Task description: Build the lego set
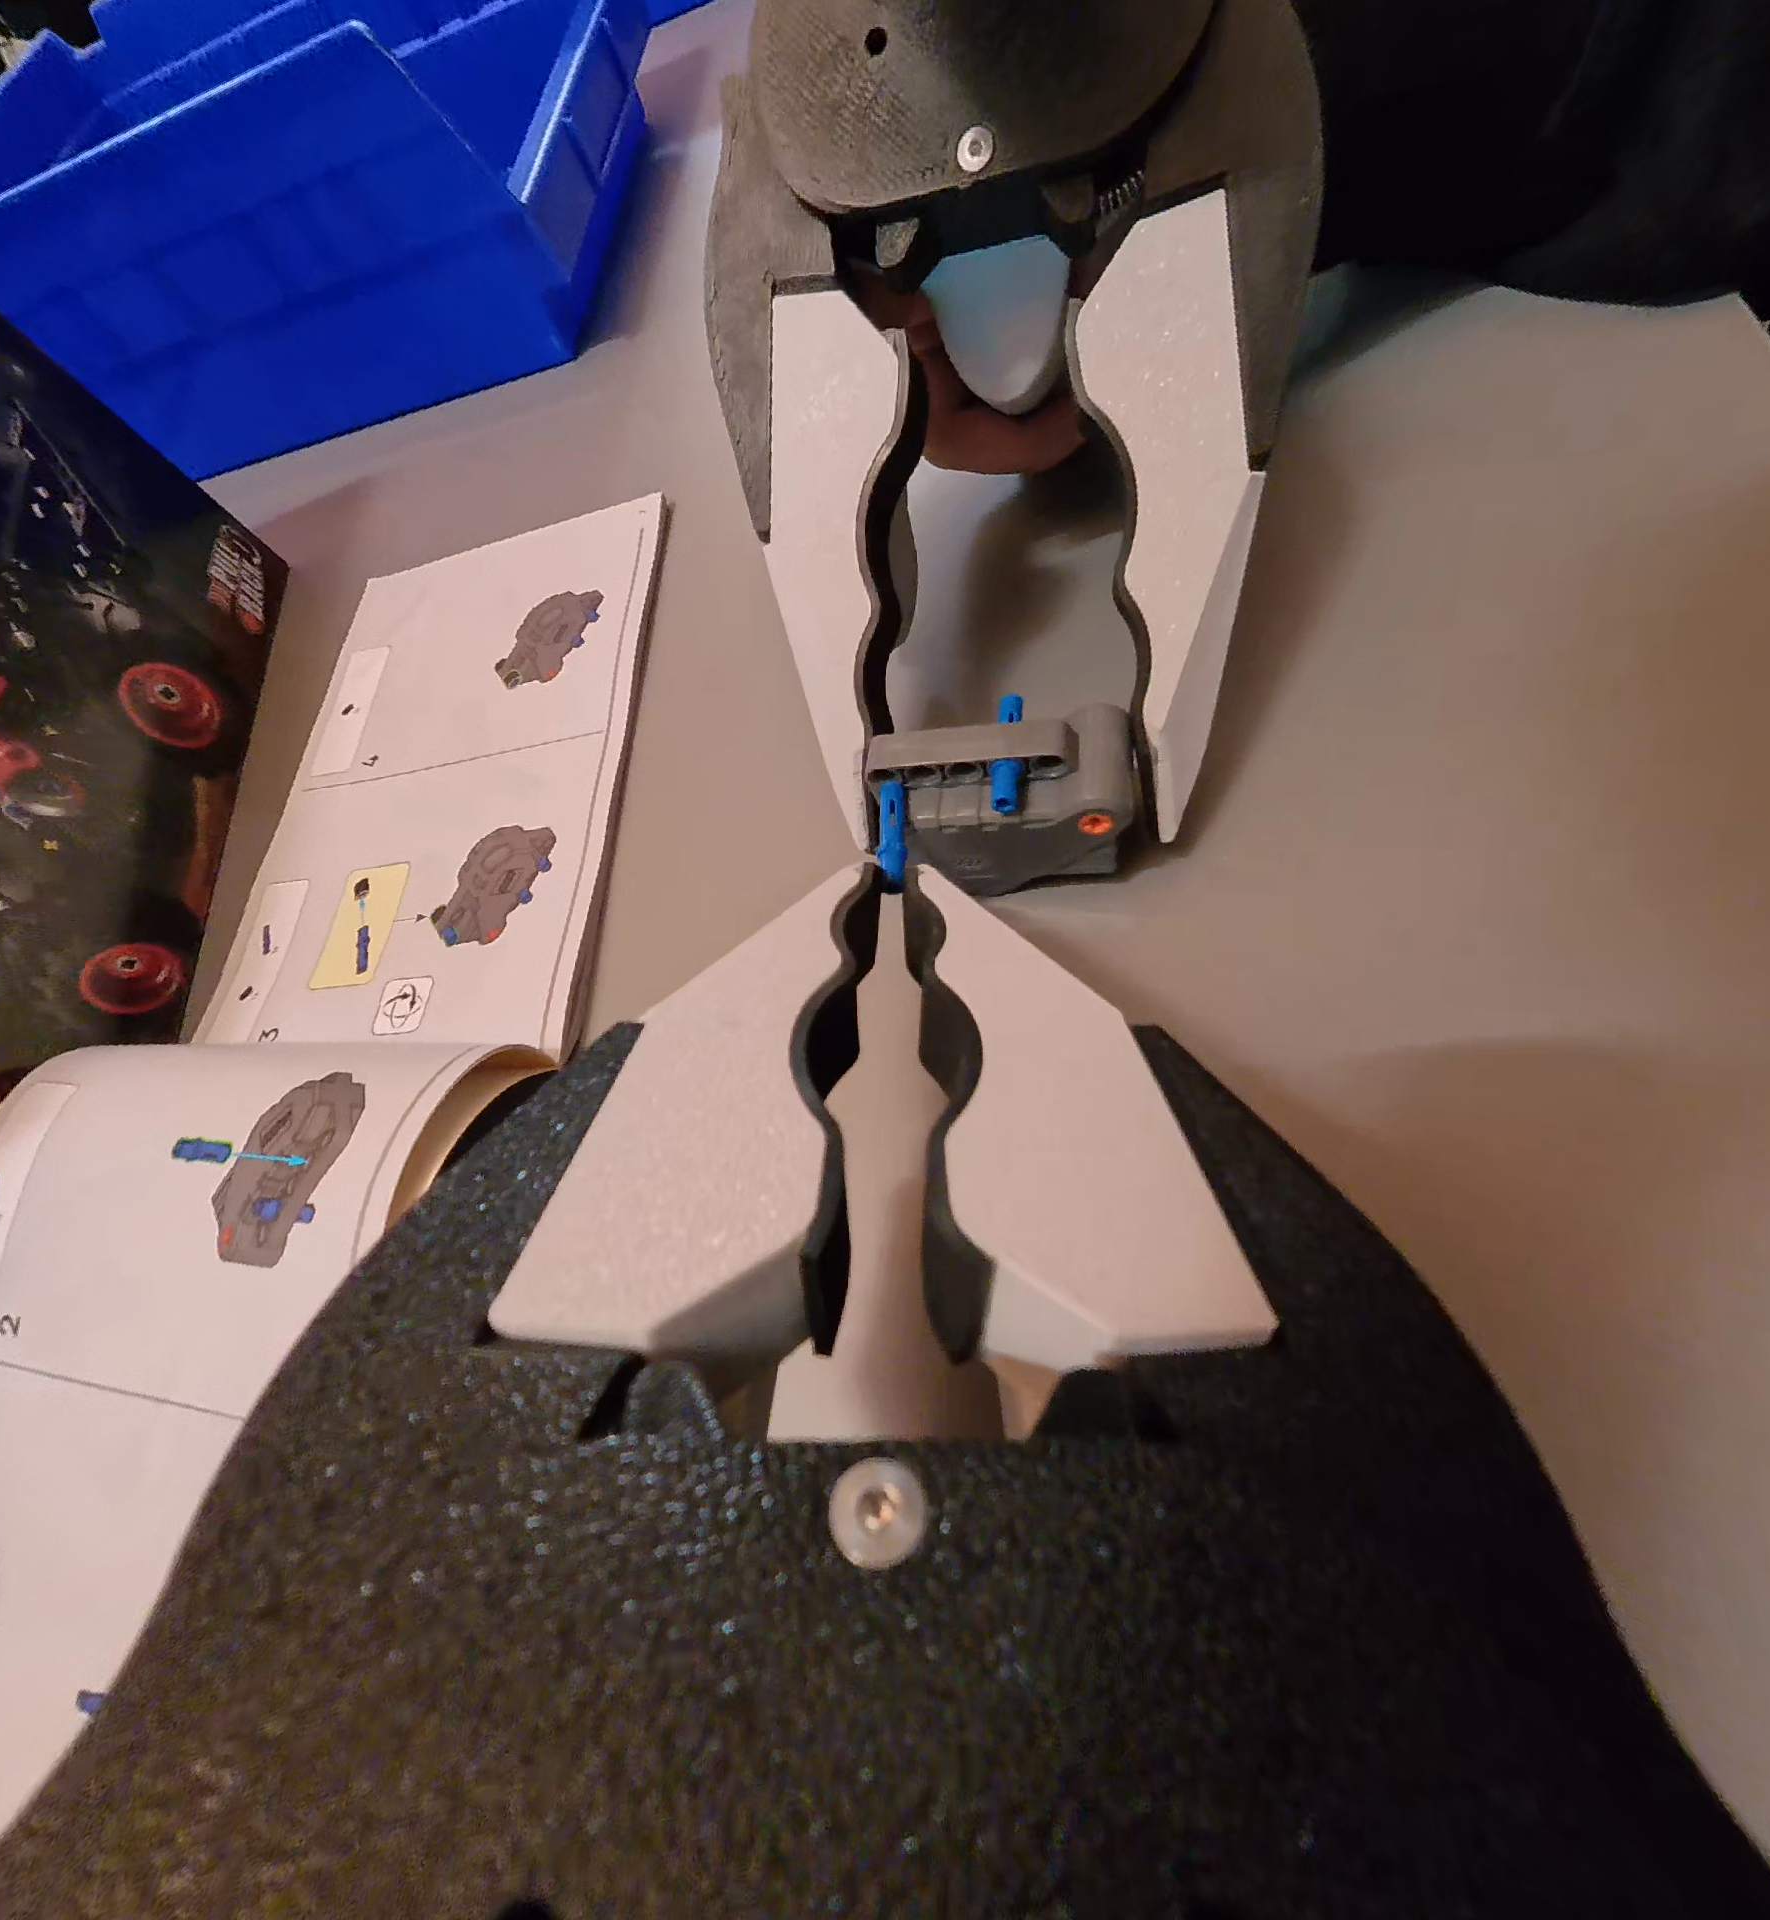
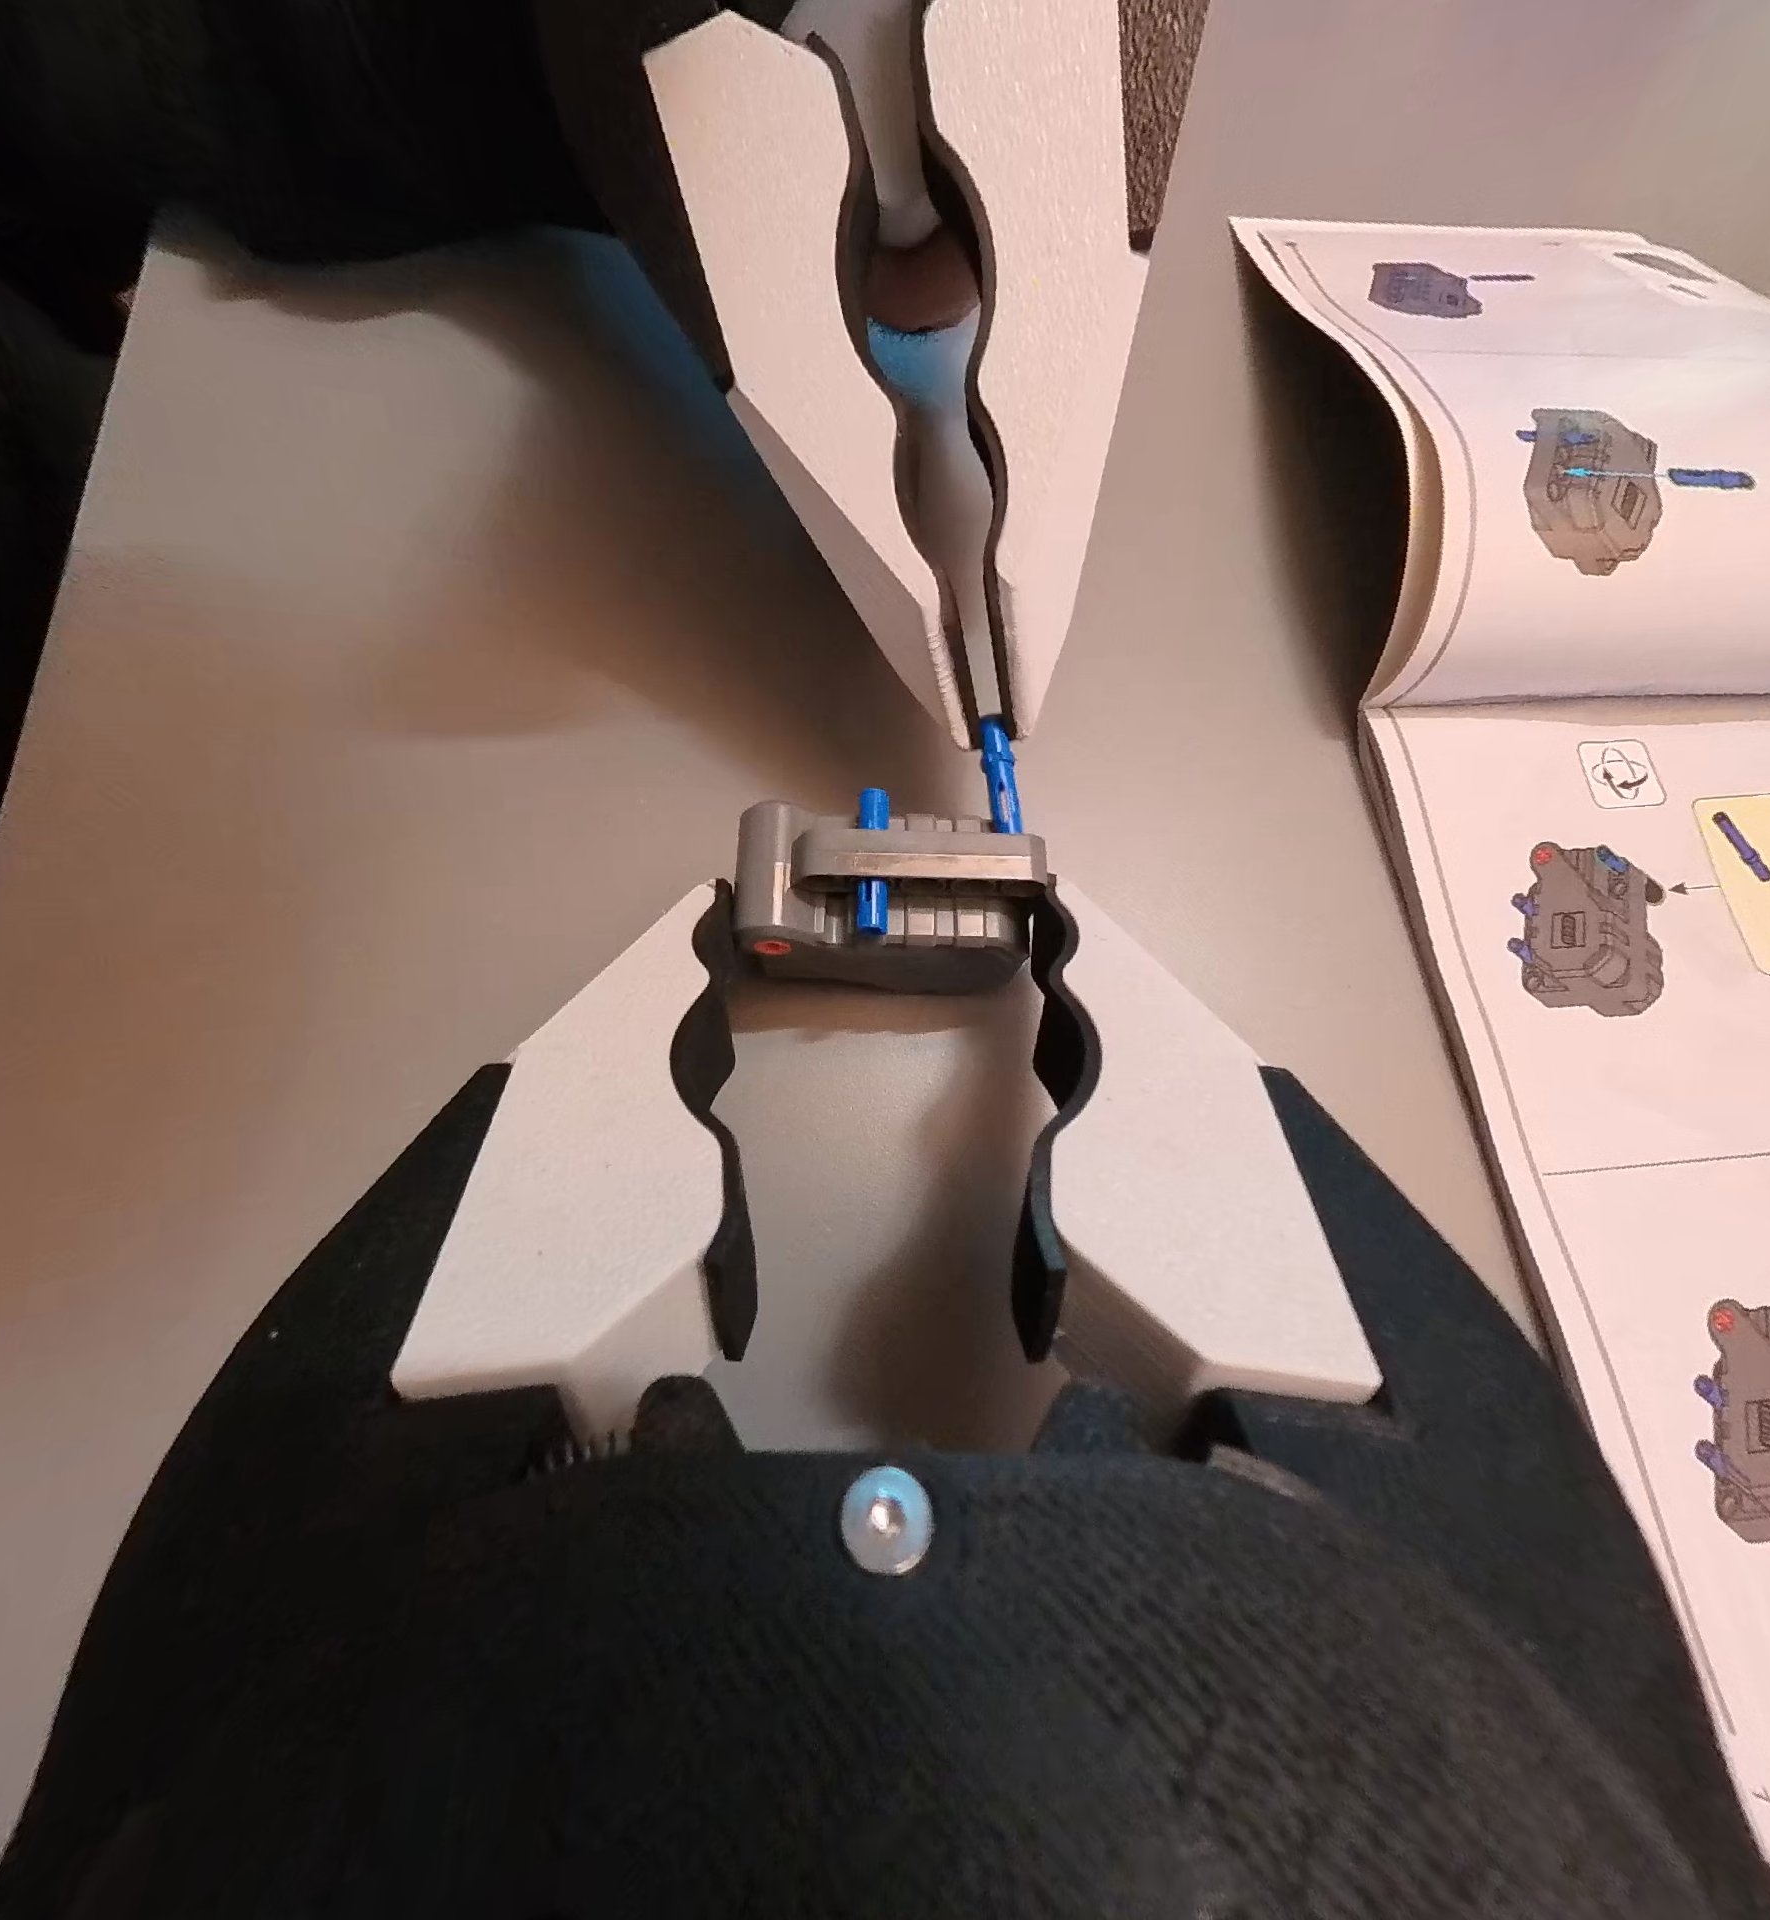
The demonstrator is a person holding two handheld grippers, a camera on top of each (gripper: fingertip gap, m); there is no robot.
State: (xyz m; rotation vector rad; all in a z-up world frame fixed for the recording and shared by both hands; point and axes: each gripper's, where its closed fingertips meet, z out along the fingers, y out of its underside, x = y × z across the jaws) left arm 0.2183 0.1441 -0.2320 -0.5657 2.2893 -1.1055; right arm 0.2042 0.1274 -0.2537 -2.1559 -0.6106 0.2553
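Note:
A grey Lego motor block (image 2: 891, 951) sits on the table with a grey beam (image 2: 922, 862) on top, pinned by a blue pin (image 2: 870, 868). My right gripper (image 2: 886, 904) is shut on the block, one finger on each side; it also shows in the left wrist view (image 1: 1006, 790). My left gripper (image 1: 891, 888) is shut on a second blue pin (image 1: 891, 826). It holds the pin at the end hole of the beam (image 1: 969, 758), tilted. The right wrist view shows the left gripper (image 2: 985, 722) coming from above with that pin (image 2: 1000, 779).
An open instruction booklet (image 1: 465, 779) lies left of the block; it also shows in the right wrist view (image 2: 1587, 831). The Lego box (image 1: 50, 675) and blue plastic bins (image 1: 289, 208) stand farther left. The table edge (image 2: 60, 540) runs behind the block.

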